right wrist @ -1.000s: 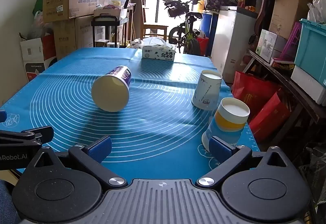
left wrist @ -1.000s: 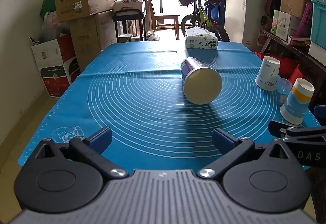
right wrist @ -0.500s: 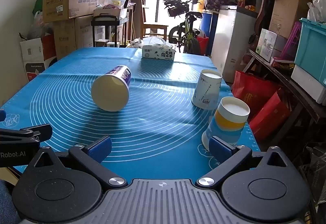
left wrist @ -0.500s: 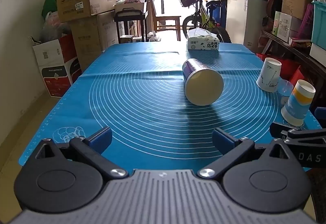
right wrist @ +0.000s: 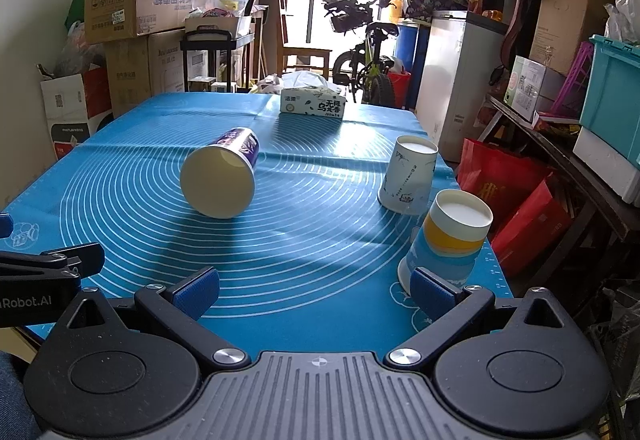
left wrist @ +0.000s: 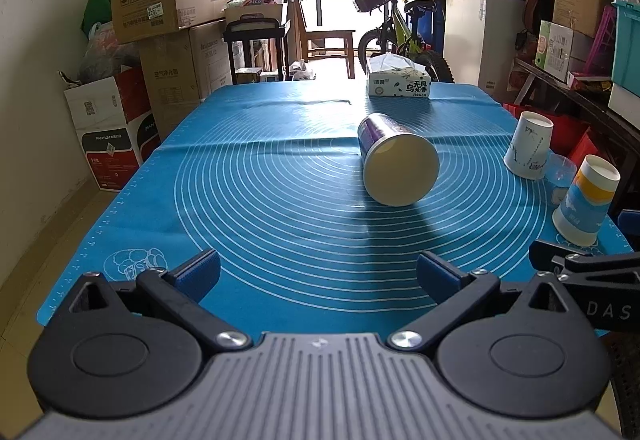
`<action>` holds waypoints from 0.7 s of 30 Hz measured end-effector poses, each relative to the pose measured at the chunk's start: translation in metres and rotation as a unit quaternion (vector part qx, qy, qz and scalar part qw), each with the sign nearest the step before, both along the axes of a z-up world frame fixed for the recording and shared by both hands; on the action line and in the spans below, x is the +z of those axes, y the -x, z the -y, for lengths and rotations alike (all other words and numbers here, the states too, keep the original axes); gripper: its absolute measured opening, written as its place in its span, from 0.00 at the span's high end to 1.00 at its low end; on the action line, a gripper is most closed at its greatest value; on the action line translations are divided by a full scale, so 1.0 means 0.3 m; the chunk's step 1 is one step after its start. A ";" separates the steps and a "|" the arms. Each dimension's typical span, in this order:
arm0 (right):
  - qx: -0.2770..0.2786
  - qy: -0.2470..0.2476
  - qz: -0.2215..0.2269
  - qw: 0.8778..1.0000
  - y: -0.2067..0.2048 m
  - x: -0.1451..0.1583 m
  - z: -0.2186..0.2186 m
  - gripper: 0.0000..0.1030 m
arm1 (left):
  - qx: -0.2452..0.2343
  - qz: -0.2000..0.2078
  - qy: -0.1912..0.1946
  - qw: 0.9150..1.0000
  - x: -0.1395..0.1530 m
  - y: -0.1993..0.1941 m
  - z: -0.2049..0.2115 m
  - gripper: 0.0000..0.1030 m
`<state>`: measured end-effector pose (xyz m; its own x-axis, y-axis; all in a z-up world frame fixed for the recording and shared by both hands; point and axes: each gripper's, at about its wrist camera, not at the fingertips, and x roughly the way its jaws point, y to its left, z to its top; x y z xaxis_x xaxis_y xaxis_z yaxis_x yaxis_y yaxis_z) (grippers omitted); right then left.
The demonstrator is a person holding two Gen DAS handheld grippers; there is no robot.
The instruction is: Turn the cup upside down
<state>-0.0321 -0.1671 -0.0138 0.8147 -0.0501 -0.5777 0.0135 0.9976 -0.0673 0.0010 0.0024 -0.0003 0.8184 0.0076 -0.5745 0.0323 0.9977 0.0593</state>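
Your left claw (left wrist: 318, 272) and right claw (right wrist: 315, 290) both stand apart and empty at the bottom of their frames, low over the near edge of the bench (left wrist: 280, 224). The purple cup (left wrist: 394, 164) lies on its side right of centre in the left view, mouth towards you, well apart from both claws. Two cups at the right edge, white (right wrist: 410, 180) and yellow-banded (right wrist: 450, 240), already stand inverted. You are at the approach step. Next, I judge, you must reach forward, close on the cup wall, and turn it rim down.
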 end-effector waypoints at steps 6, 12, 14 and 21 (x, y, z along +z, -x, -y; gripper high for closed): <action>0.000 0.001 -0.002 1.000 -0.008 0.005 -0.003 0.00 | -0.001 -0.002 -0.001 1.000 -0.005 -0.002 0.004 0.00; 0.000 0.000 -0.002 1.000 -0.006 0.009 -0.002 0.00 | 0.000 -0.002 -0.002 1.000 -0.006 -0.003 0.007 0.00; 0.000 0.001 -0.002 1.000 -0.007 0.011 -0.003 0.00 | 0.000 -0.002 -0.001 1.000 -0.007 -0.004 0.008 0.00; 0.002 0.001 -0.003 1.000 -0.006 0.011 -0.008 0.00 | 0.000 -0.002 -0.001 1.000 -0.006 -0.003 0.007 0.00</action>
<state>-0.0304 -0.1648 -0.0106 0.8115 -0.0485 -0.5824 0.0101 0.9976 -0.0691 0.0020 0.0002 -0.0021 0.8165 0.0091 -0.5773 0.0325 0.9976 0.0617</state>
